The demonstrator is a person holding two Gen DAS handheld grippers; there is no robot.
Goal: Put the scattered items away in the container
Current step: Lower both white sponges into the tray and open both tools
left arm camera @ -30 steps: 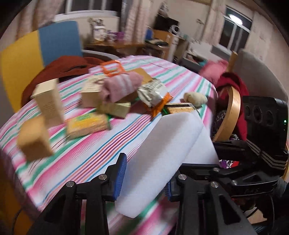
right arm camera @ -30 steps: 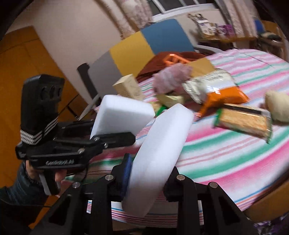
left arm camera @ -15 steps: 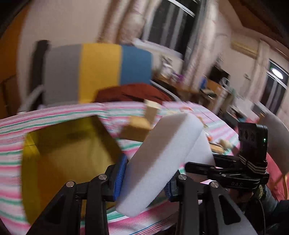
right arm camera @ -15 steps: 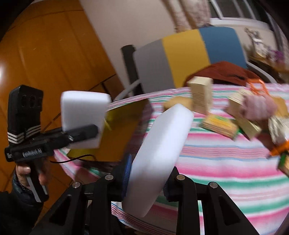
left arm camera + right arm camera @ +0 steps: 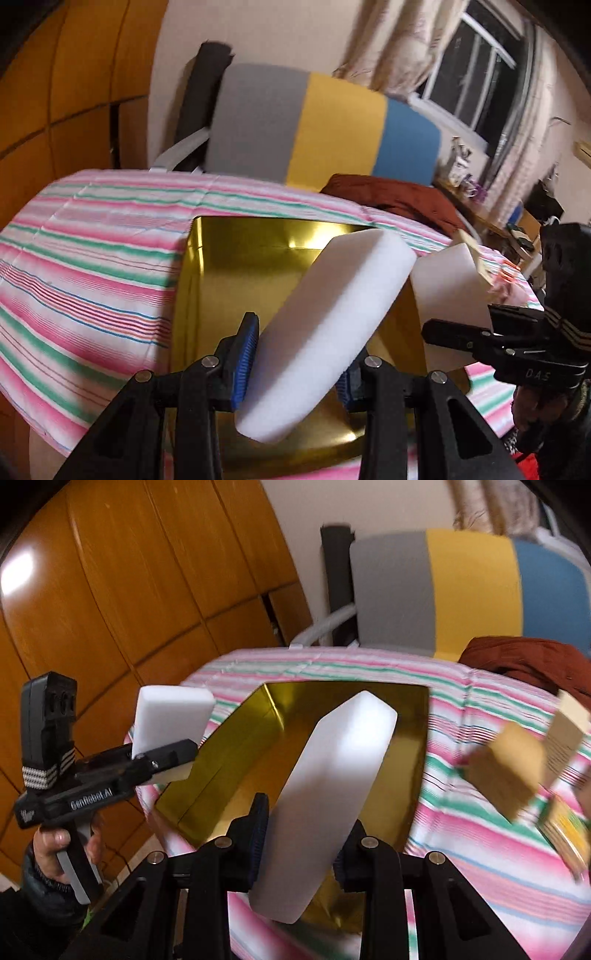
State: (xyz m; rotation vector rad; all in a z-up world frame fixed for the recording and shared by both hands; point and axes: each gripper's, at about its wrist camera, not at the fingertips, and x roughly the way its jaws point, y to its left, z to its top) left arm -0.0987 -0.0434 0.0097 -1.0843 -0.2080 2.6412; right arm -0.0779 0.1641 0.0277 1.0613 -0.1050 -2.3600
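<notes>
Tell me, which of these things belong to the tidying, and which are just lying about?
Part of the job:
- left tool, shut on a white foam block
- right tool, shut on a second white foam block
- gold container
- tan boxes on the striped cloth

Just lying about:
- striped chair
- red-brown garment
- curtains

Right of the gold box (image 5: 229,760), blurred tan boxes (image 5: 506,775); the red cloth (image 5: 524,657) is edge-cropped.

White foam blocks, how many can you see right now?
2. One white foam block is clamped in the left gripper; the other white foam block is clamped in the right gripper. Both hang over the gold box. Others may be out of view.
</notes>
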